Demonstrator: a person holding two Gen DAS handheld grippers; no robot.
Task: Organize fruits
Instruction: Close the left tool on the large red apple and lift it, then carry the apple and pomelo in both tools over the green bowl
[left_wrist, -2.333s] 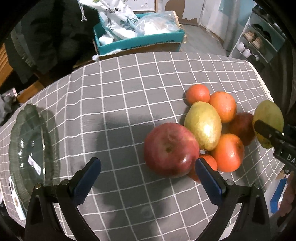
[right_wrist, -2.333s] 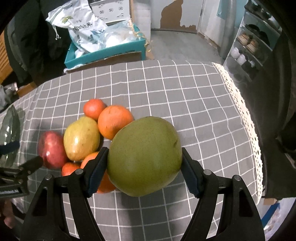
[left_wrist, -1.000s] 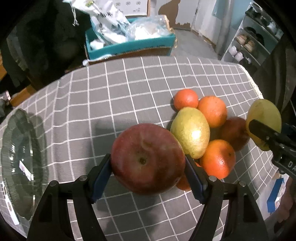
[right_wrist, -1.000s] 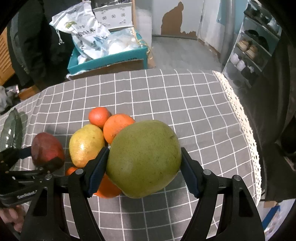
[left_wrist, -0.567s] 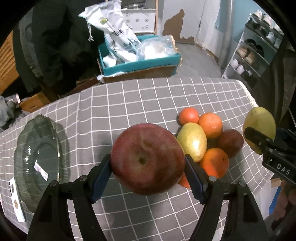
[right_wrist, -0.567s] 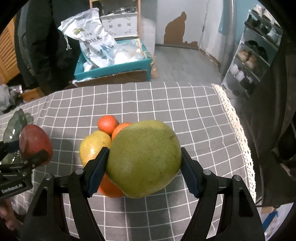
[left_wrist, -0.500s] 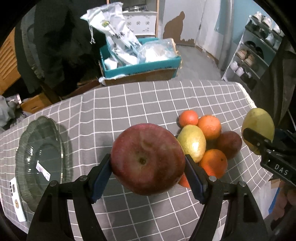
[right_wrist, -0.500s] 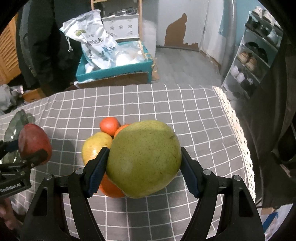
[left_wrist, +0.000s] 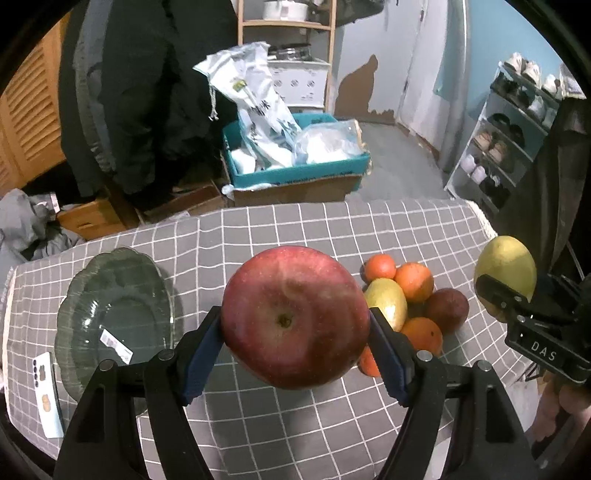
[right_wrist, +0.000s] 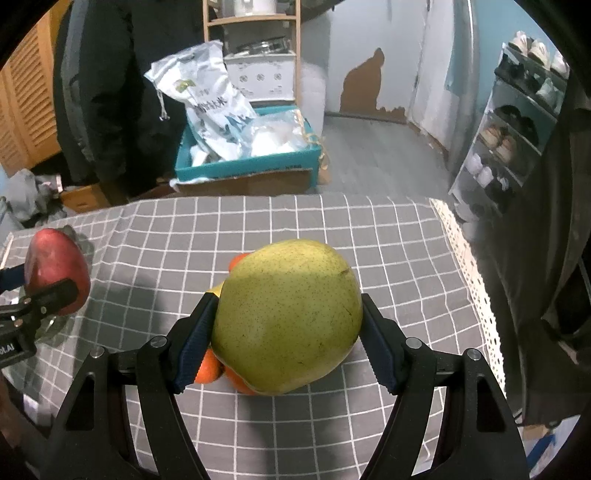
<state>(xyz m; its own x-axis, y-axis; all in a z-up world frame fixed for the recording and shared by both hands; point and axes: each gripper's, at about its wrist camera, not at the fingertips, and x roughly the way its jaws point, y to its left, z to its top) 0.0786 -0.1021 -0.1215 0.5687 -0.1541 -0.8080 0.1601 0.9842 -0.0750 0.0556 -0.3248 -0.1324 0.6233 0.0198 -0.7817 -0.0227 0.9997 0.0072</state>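
At the far left of the bench (left_wrist: 280, 221), a phone (left_wrist: 46, 395) lies just left of the empty glass bowl (left_wrist: 114, 314), touching or slipping under its rim. The bowl is the likely home for the fruit, so it serves as the landmark here. Right of the bowl and lifted clear of the checked cloth, the left gripper (left_wrist: 295, 336) is clamped on a red apple (left_wrist: 293, 317), its blue pads pressing both flanks with the stem end facing the camera; held that high, it looks ready to travel to the bowl. Further right of the bowl sits the remaining pile (left_wrist: 406, 306): oranges, a yellow mango-like fruit and a dark red one, all touching. Farthest from the bowl, the right gripper (right_wrist: 286, 328) grasps a green pear (right_wrist: 286, 317) above that pile. Nothing lies on the cloth between the apple and the bowl; only the phone at the bowl's rim needs avoiding.
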